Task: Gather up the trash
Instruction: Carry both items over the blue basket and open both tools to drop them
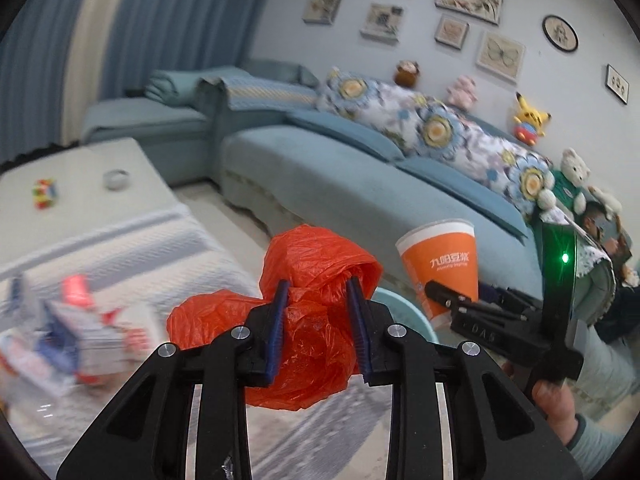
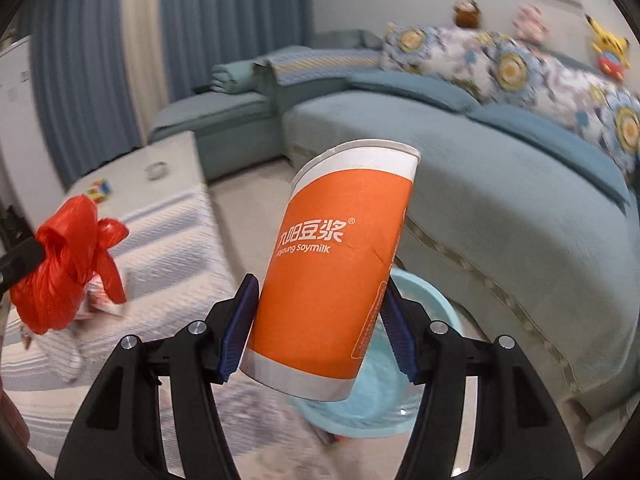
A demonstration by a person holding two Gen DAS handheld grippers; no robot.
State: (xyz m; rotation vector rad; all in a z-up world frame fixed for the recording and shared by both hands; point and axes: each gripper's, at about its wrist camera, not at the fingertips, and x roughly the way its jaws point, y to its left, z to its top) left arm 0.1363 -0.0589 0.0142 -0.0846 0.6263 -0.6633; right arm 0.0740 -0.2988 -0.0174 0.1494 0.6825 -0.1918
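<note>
**Both grippers loaded above the bench edge**

Above the floor beside the sofa (image 1: 320, 176), the left gripper (image 1: 320, 320) has its jaws closed around a crumpled red plastic bag (image 1: 316, 280), which bulges out to the left of the blue pads and hangs a little below them. The same bag appears at the left edge of the right wrist view, bunched and knotted-looking at its top.

The right gripper (image 2: 320, 328) has its jaws pressed against the lower sides of an orange paper cup (image 2: 340, 264), printed with white lettering (a soymilk brand). The cup is tilted, its open rim leaning up and to the right, its white base band sitting between the pads. In the left wrist view the cup (image 1: 444, 264) sits to the right of the bag, apart from it.

Below and behind the cup lies a light blue basin (image 2: 384, 392), on the floor near the sofa front.

To the left, the bench (image 1: 100, 208) carries a striped cloth, a colourful cube (image 1: 45, 193), a small round dish (image 1: 116, 179) and some blurred red-and-white packaging (image 1: 88, 332).
</note>
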